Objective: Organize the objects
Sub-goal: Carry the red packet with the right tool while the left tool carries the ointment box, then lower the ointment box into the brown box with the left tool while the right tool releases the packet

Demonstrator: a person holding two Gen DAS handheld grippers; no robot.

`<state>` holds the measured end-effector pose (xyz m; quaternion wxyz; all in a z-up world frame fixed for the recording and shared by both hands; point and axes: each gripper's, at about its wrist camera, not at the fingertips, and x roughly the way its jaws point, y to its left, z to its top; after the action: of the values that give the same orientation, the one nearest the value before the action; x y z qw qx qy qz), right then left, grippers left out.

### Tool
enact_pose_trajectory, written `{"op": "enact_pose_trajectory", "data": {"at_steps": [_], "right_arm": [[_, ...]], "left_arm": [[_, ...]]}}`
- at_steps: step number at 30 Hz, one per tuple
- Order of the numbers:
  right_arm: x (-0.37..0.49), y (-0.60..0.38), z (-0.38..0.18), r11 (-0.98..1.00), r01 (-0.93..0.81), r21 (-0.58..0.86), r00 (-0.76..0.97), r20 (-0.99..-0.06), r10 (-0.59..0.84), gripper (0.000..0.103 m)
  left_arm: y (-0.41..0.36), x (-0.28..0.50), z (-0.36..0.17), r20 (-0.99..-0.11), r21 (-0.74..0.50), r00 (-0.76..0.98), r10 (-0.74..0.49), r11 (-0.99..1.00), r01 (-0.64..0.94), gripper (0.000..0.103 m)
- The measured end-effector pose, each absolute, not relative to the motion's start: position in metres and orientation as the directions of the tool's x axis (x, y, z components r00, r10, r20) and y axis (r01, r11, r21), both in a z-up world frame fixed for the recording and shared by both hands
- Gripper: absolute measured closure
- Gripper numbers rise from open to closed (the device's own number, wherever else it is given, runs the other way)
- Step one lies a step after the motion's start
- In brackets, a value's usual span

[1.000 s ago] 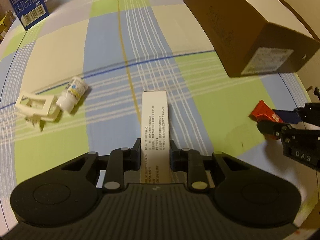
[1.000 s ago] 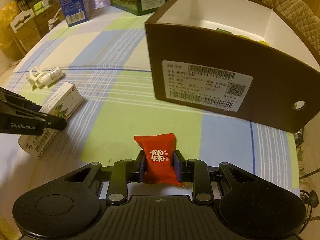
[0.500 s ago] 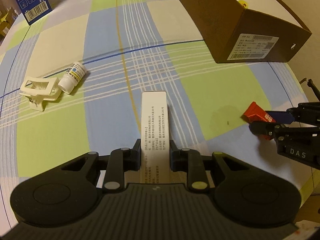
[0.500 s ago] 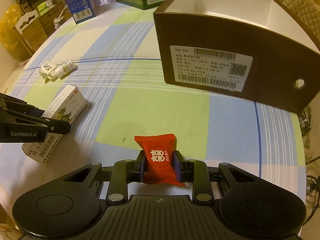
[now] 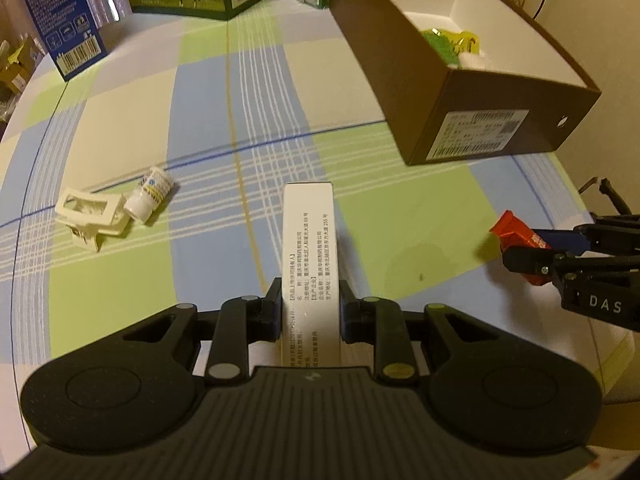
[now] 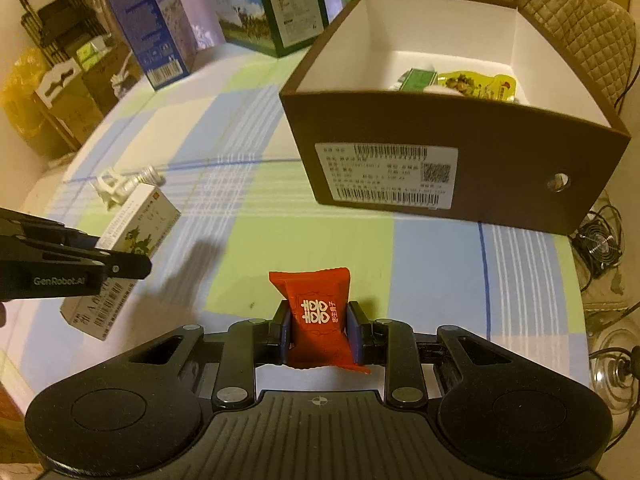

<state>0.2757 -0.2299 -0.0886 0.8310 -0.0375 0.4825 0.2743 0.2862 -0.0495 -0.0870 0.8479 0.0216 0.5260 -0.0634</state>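
Red candy packet (image 6: 318, 316) is sitting clamped in the right gripper (image 6: 319, 334), brown box (image 6: 452, 160) up ahead-right and nearer it, while the left gripper (image 5: 308, 316) is pinching the white carton (image 5: 308, 248).

Partly hidden things

The brown box (image 6: 460, 168) wall hides most of its contents; the blue carton (image 5: 60, 16) at upper left is cut off; label print unreadable.

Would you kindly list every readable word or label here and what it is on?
"DAS": black right gripper.
"GenRobot.AI": black left gripper.
White double-happiness sign "囍": red candy wrapper.
White medicine carton: Chinese print, too small.
Brown cardboard box label: barcode, blurred.
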Motion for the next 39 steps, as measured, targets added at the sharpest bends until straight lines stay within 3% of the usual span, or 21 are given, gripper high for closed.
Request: {"op": "enact_pose_trajectory", "data": {"at_steps": [17,39], "right_arm": [[0.291,-0.253,-0.029,0.819,-0.513,0.257,0.461,-0.722,0.515,0.078],[0.37,-0.305,0.022,0.856,-0.46,0.235,0.608,-0.62,0.496,0.078]], "left_arm": [[-0.09,0.307,-0.032,-0.831,-0.027,0.543,-0.124,0.983,0.182,0.081],[-0.159,0.38,0.007,-0.768,0.001,0.615,-0.177,0.961,0.278,0.081]]}}
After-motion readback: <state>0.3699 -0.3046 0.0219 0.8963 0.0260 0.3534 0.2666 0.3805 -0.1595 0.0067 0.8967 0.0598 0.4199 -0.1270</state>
